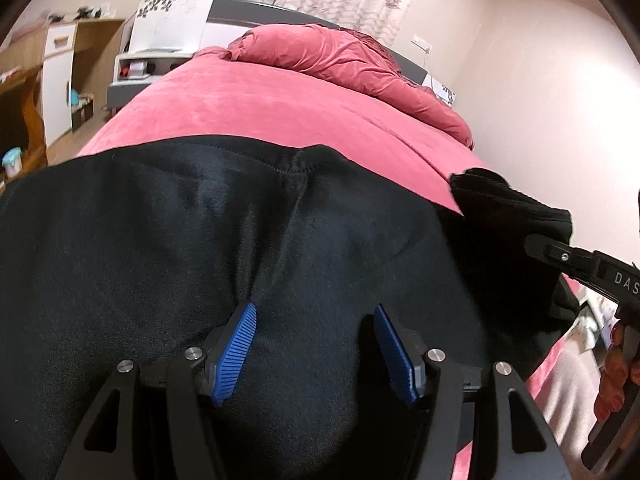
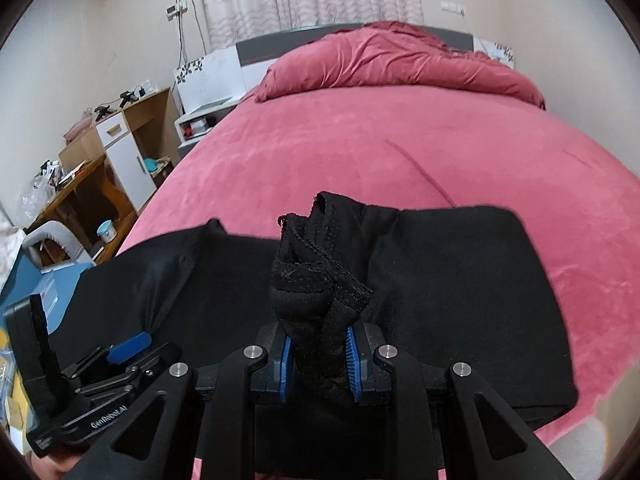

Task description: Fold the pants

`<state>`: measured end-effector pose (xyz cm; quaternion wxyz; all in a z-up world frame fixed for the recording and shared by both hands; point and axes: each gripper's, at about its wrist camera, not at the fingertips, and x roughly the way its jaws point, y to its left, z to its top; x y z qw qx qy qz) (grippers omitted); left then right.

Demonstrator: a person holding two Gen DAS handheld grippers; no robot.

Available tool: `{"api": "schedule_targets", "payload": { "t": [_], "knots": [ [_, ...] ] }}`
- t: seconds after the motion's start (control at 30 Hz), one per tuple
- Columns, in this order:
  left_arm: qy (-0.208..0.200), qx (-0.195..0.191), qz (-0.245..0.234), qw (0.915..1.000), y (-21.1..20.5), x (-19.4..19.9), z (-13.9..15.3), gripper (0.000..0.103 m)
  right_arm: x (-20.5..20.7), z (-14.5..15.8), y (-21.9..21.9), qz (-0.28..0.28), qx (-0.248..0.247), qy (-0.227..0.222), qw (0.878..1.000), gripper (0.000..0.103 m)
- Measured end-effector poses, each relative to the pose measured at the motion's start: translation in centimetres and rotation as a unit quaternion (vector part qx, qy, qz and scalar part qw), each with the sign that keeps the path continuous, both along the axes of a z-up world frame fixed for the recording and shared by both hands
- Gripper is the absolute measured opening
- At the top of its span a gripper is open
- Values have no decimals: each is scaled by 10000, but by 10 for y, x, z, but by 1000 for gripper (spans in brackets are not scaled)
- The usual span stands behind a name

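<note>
Black pants (image 1: 240, 240) lie spread on the near part of a pink bed (image 1: 280, 112). My left gripper (image 1: 314, 312) is open, its blue pads (image 1: 236, 348) resting on the black fabric with cloth between them. My right gripper (image 2: 318, 336) is shut on a bunched hem of the pants (image 2: 320, 264) and holds it up above the rest of the pants (image 2: 460, 280). The right gripper also shows at the right edge of the left wrist view (image 1: 532, 240), with lifted cloth. The left gripper shows low left in the right wrist view (image 2: 128, 346).
A pink duvet (image 2: 400, 64) is heaped at the head of the bed (image 2: 360, 152). A white nightstand (image 2: 204, 120) and wooden shelves (image 2: 120, 148) stand to the left. A wall is close on the right (image 1: 540, 80).
</note>
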<state>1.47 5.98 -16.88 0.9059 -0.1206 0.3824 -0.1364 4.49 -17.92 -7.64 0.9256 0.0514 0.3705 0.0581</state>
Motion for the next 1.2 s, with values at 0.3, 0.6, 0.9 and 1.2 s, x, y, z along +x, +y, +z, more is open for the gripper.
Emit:
{"api": "schedule_targets", "payload": {
  "t": [0.3, 0.6, 0.9, 1.2],
  "knots": [
    [29, -148, -1, 9999, 0, 1, 1, 65, -1, -37, 31, 484, -265, 393, 9977, 28],
    [152, -326, 70, 9993, 7, 5, 6, 66, -17, -42, 37, 1023, 319, 332, 9937, 71],
    [508, -1593, -60, 9859, 1, 24, 30, 66, -33, -2, -48, -78, 1128, -175, 9934, 37],
    [803, -1155, -785, 9869, -71, 53, 30, 66, -9, -10, -121, -1105, 542, 130, 9923, 29]
  ]
}}
